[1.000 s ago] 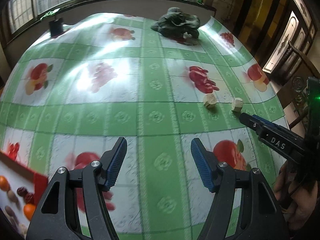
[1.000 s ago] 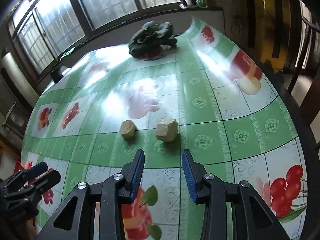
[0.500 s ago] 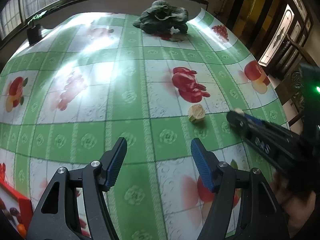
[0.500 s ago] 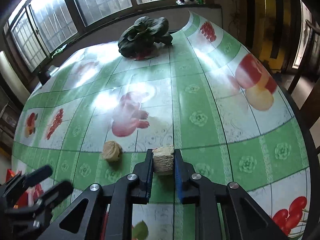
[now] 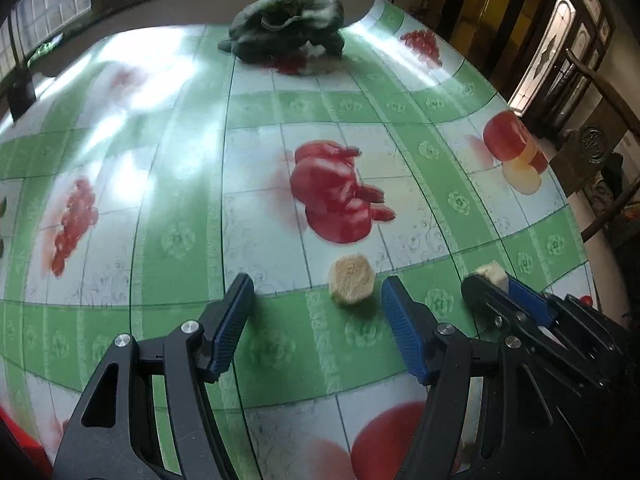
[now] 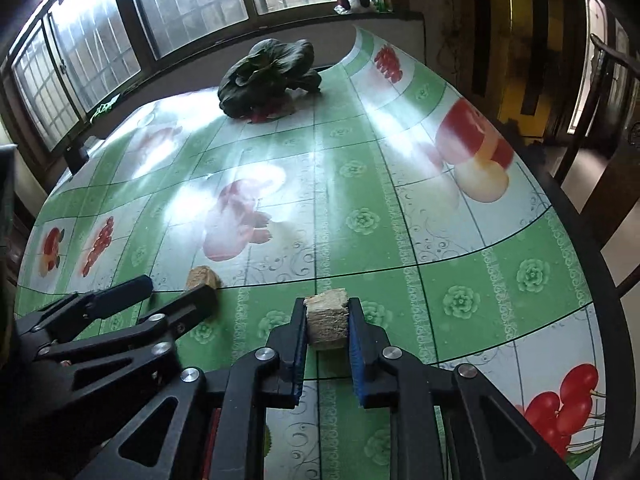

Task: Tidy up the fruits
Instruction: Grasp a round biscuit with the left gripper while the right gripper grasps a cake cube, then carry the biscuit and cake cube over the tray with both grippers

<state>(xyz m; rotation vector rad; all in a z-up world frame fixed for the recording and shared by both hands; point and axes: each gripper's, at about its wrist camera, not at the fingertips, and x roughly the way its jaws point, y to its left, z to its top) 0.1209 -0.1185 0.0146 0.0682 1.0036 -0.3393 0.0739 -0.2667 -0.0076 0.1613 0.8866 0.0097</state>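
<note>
Two pale tan, rough fruit chunks lie on a green-and-white fruit-print tablecloth (image 5: pixel 280 344). My right gripper (image 6: pixel 327 326) is shut on one tan chunk (image 6: pixel 326 322), its blue pads pressing both sides; from the left wrist view the same gripper (image 5: pixel 486 280) shows at right with the chunk (image 5: pixel 491 273) at its tip. The other tan chunk (image 5: pixel 351 279) rests on the cloth just ahead of my left gripper (image 5: pixel 316 308), which is open, fingers apart on either side and short of it. In the right wrist view that chunk (image 6: pixel 203 278) sits partly behind the left gripper (image 6: pixel 172 292).
A dark green bundle of cloth (image 5: pixel 286 26) lies at the far end of the table near the windows. A wooden chair (image 6: pixel 608 128) stands off the right edge. A red box corner (image 5: pixel 20 440) peeks in at bottom left.
My left gripper has travelled right across the table, up to the loose tan chunk. My right gripper closed on the other chunk and holds it.
</note>
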